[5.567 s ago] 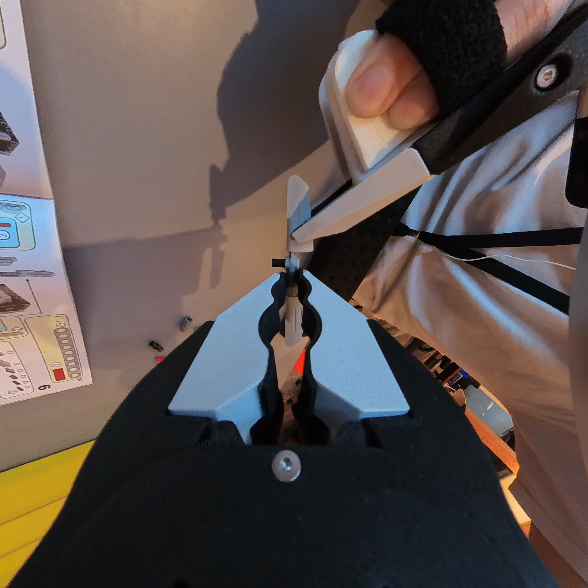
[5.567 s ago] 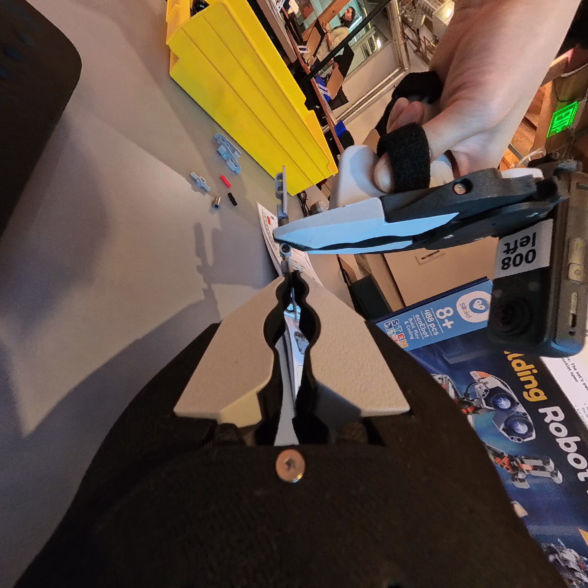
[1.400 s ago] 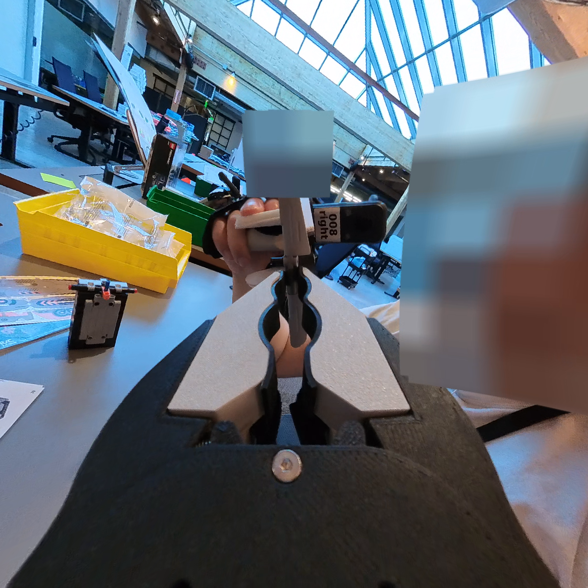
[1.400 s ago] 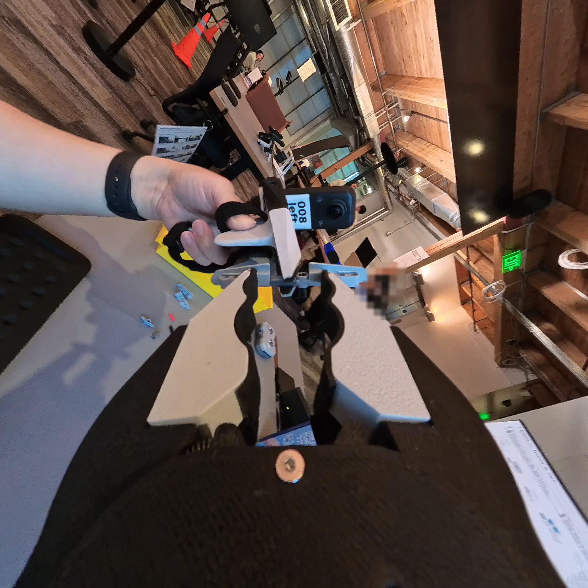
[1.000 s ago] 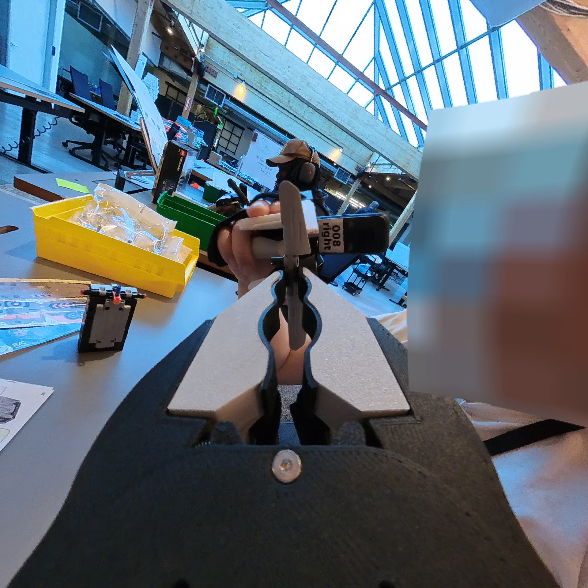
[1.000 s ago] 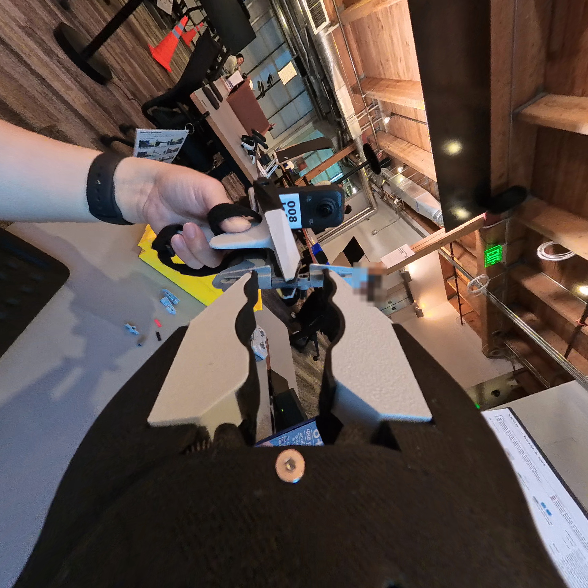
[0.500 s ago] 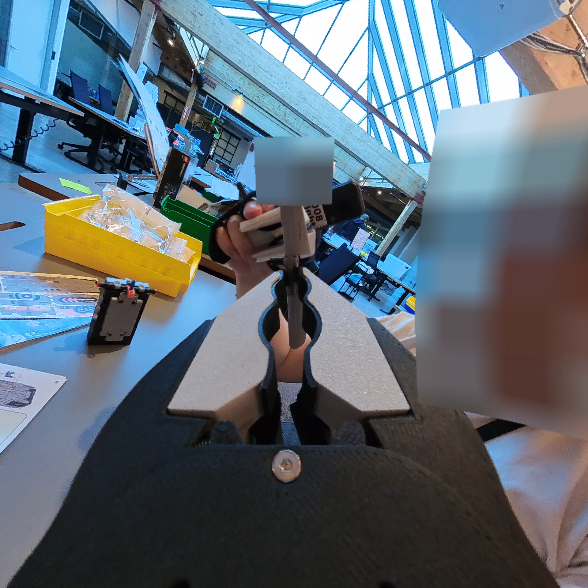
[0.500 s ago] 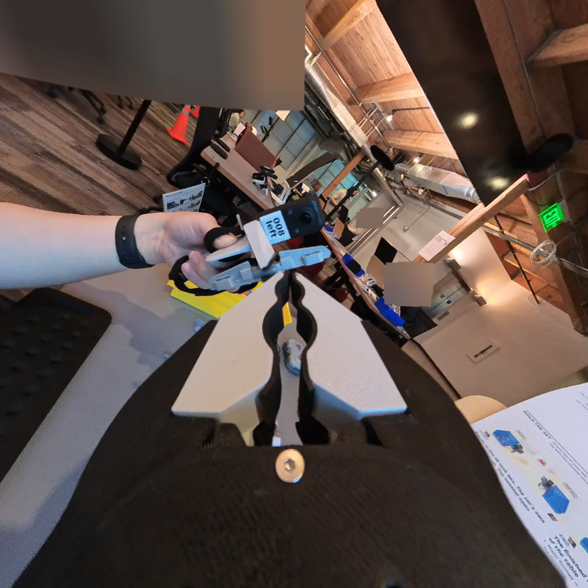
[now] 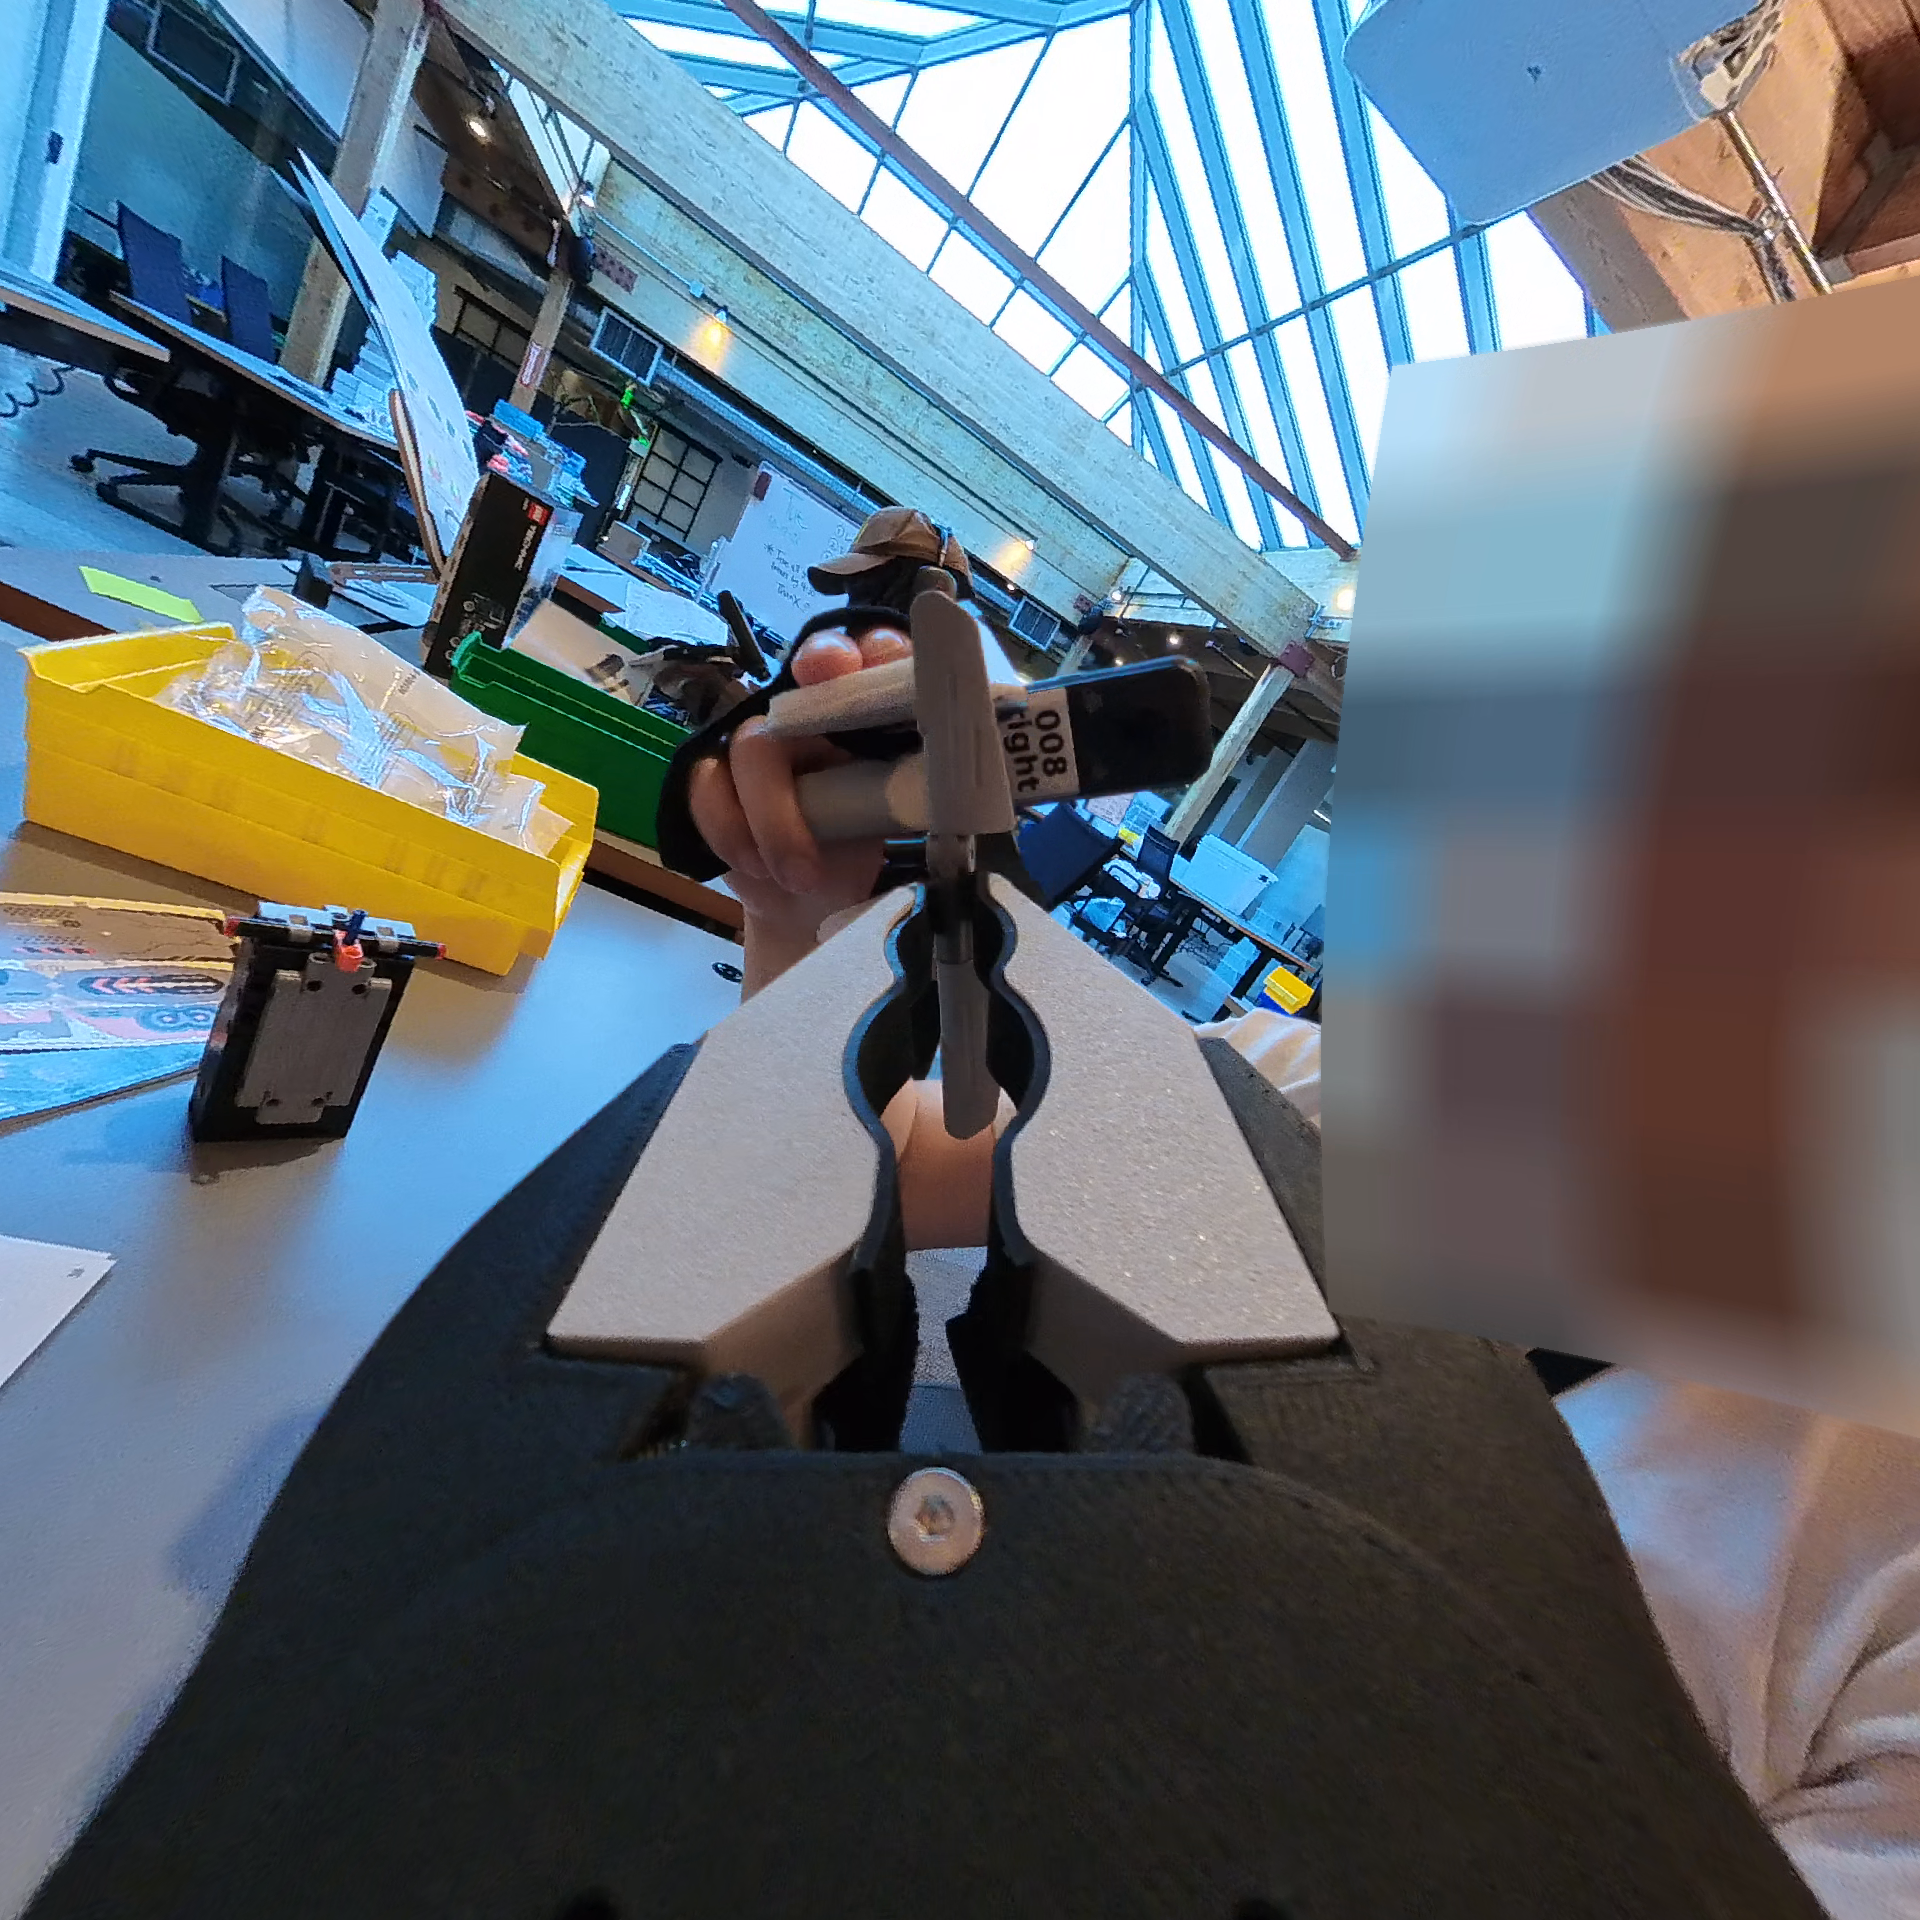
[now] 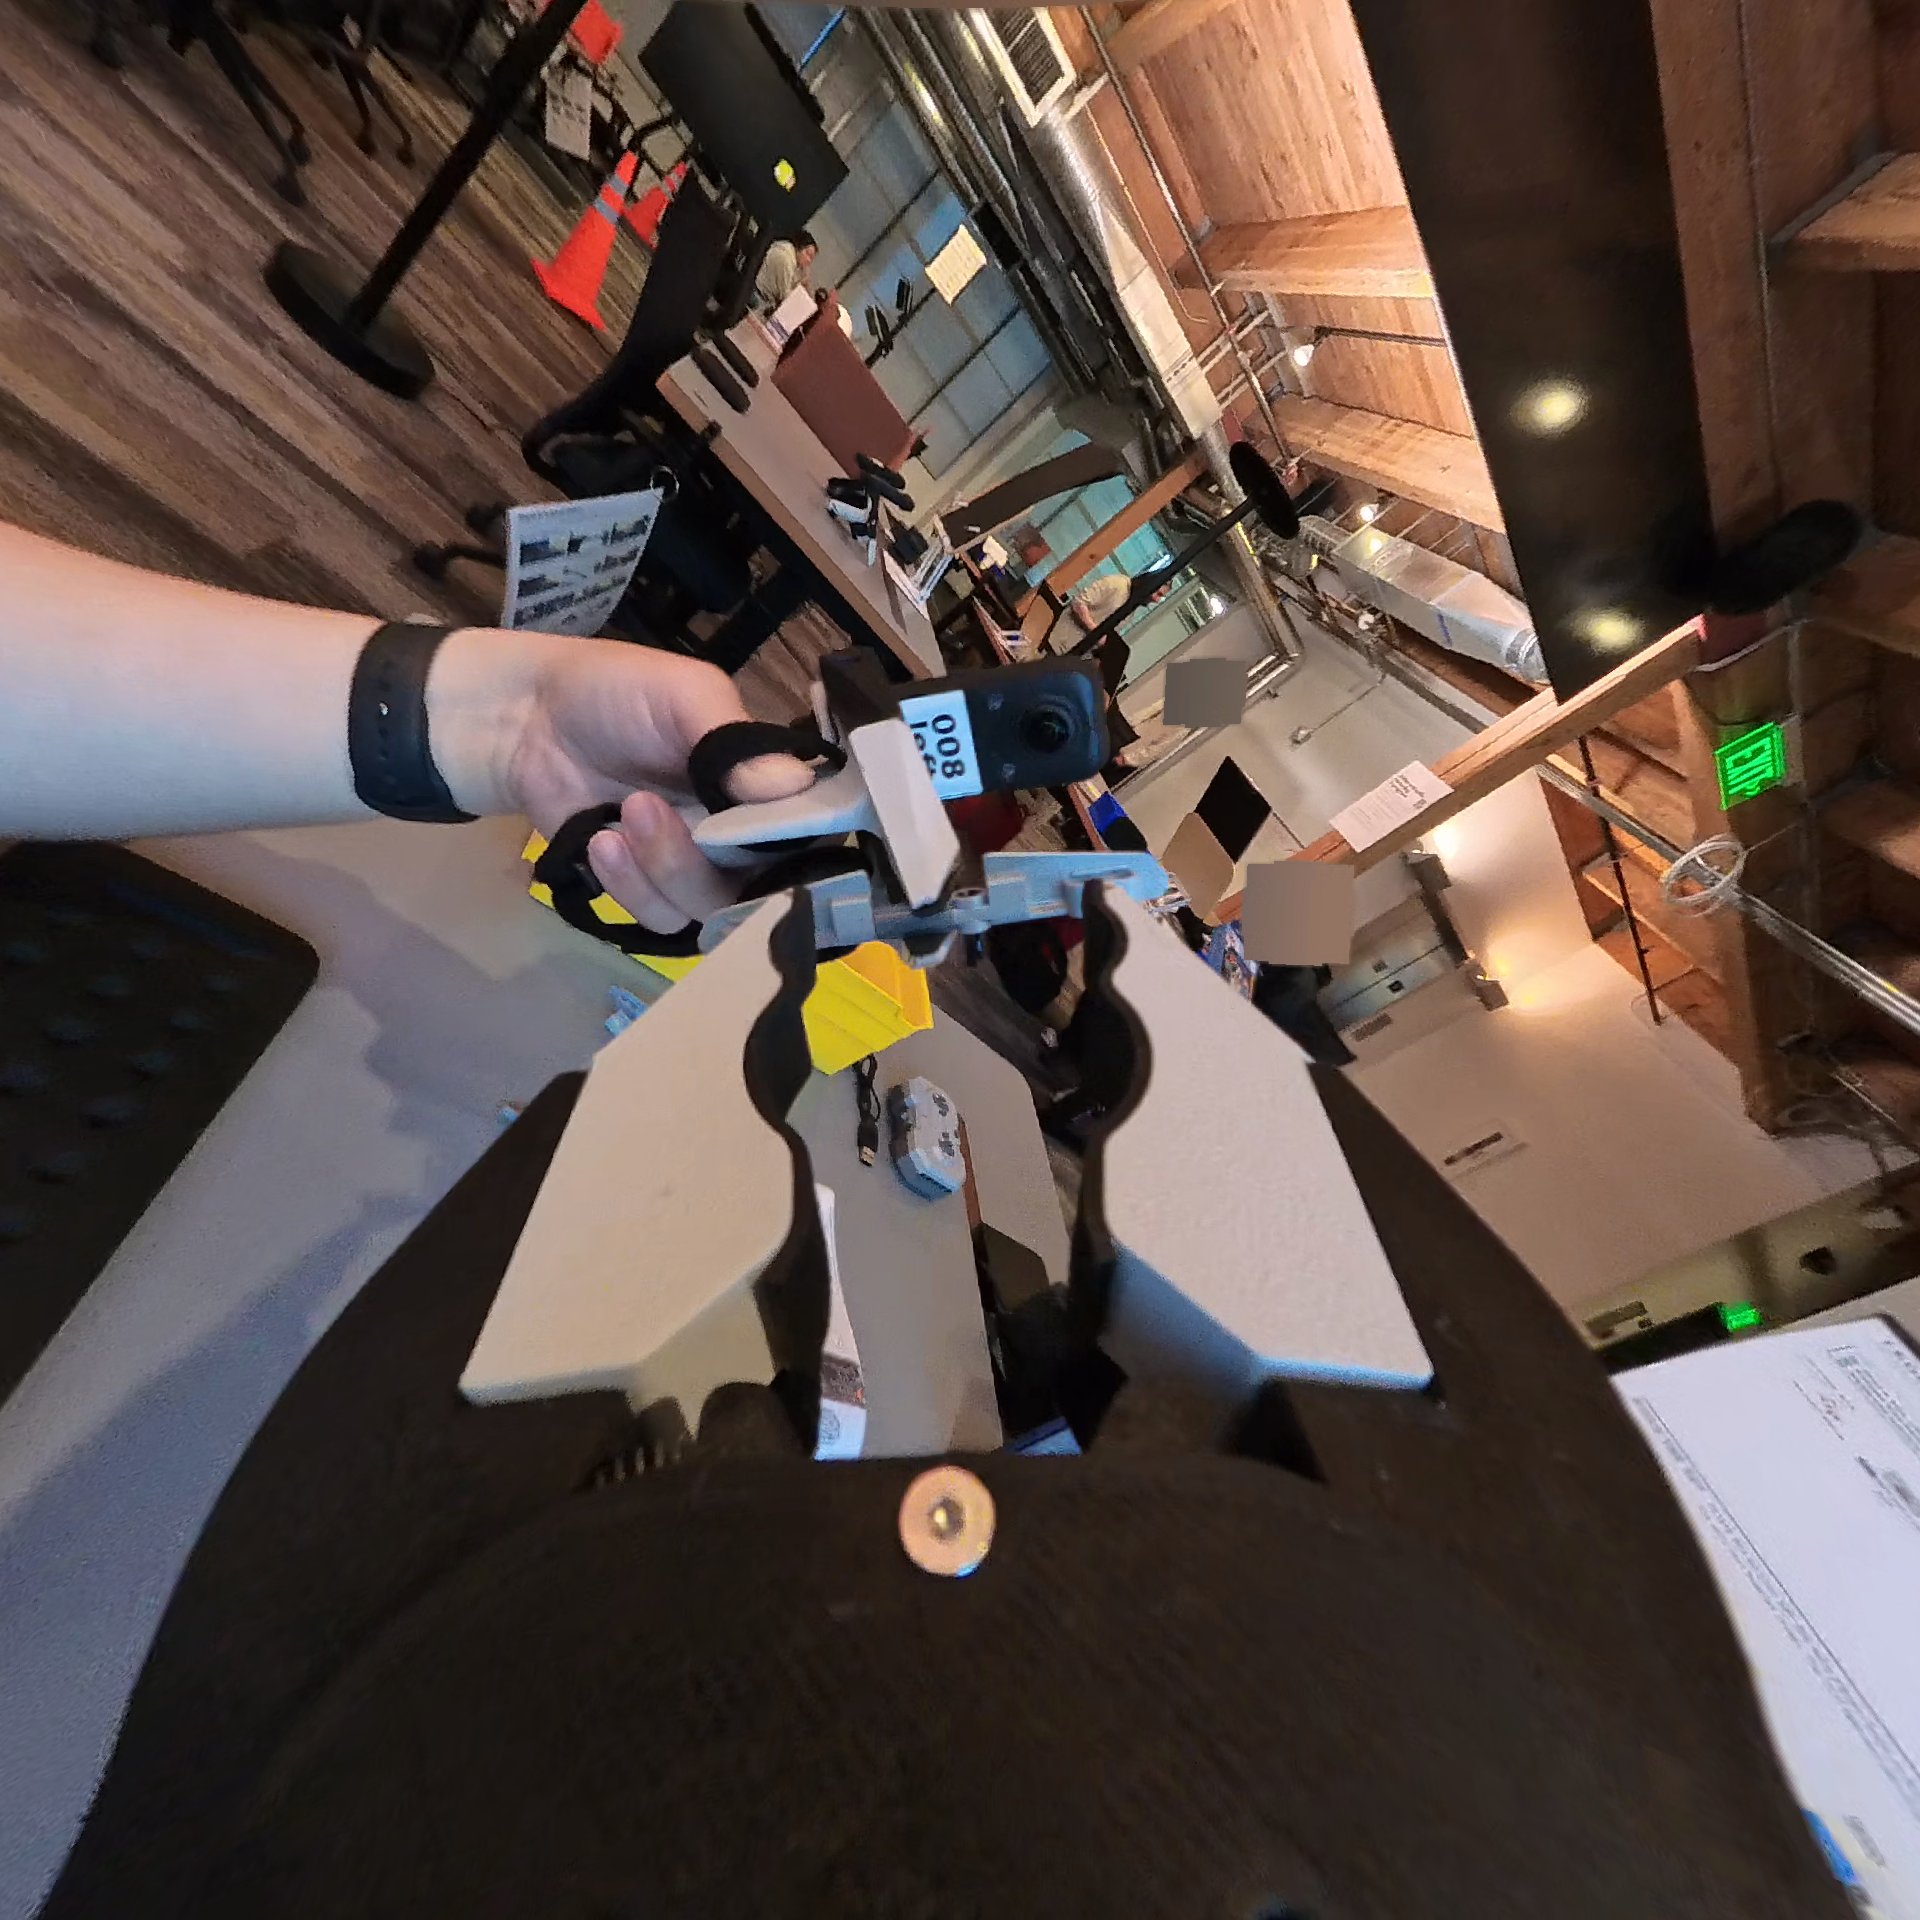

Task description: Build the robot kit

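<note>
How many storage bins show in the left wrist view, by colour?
yellow bin: 1
green bin: 1
Total: 2

Our left gripper (image 9: 951, 914) is pinched tight, tips nearly touching, raised off the table and aimed at our right hand (image 9: 790, 805). Our right gripper (image 10: 940, 925) is spread wide and faces the left hand (image 10: 613, 758), whose bare forearm reaches in level from the side.
</note>
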### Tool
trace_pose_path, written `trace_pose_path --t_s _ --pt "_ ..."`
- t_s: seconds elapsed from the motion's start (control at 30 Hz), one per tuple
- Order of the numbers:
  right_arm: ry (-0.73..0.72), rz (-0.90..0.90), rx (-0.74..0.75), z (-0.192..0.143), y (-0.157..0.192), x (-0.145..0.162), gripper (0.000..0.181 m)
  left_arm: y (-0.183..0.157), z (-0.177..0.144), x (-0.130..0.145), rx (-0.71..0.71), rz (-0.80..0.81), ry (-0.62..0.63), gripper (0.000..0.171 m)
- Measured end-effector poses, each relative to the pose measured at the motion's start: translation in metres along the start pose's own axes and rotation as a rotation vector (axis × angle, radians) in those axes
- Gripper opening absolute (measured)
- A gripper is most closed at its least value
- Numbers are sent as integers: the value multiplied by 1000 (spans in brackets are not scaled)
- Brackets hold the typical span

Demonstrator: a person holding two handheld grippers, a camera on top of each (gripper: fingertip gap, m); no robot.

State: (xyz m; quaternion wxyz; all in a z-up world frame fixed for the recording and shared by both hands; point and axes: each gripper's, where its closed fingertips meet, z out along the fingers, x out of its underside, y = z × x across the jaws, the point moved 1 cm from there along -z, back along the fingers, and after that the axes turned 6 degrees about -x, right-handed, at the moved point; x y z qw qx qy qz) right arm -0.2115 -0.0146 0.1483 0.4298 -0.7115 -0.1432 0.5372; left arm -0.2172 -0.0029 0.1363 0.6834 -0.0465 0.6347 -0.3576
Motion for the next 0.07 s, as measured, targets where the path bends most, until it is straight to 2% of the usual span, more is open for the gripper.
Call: trace_pose_path --t_s 0.07 --pt "17 -5 -13 4 4 1 49 -3 2 1 8 6 8 4"
